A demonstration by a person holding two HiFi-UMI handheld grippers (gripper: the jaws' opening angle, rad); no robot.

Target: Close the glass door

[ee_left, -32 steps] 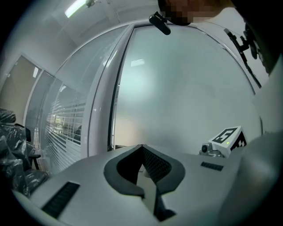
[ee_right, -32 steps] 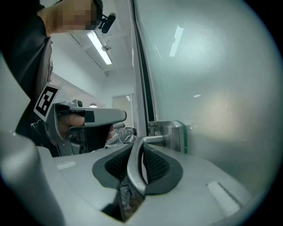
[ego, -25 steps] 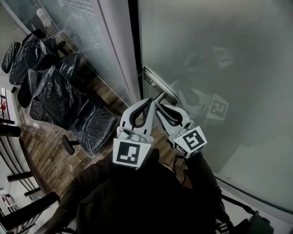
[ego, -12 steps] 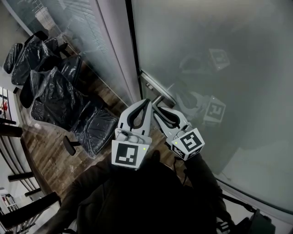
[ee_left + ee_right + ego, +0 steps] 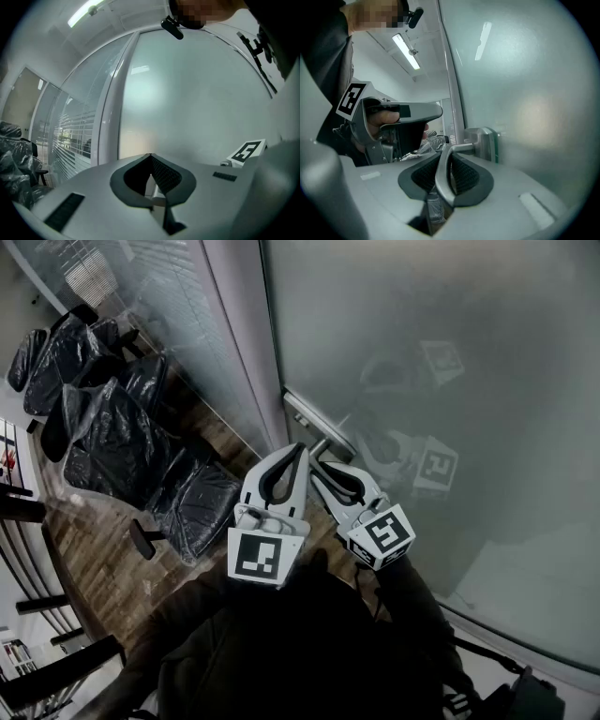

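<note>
Office corridor beside frosted glass door (image 5: 441,352): right gripper (image 5: 449,158) clamped on silver metal lever handle (image 5: 460,148); left gripper (image 5: 150,157) alongside, jaws pressed together.

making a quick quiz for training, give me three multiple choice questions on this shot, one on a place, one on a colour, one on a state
1. In the head view, where are the chairs?
A) left of the glass door
B) right of it
C) hanging on it

2. What colour is the wrapping on the chairs?
A) white
B) black
C) red

3. What is the right hand-held gripper doing?
A) open in the air
B) shut on nothing
C) shut on the door handle

Answers: 1 A, the chairs stand on the wood floor at the left of the view, and the door fills the right. 2 B, the plastic over them looks black. 3 C, the right gripper view shows the jaws clamped on the metal lever.
</note>
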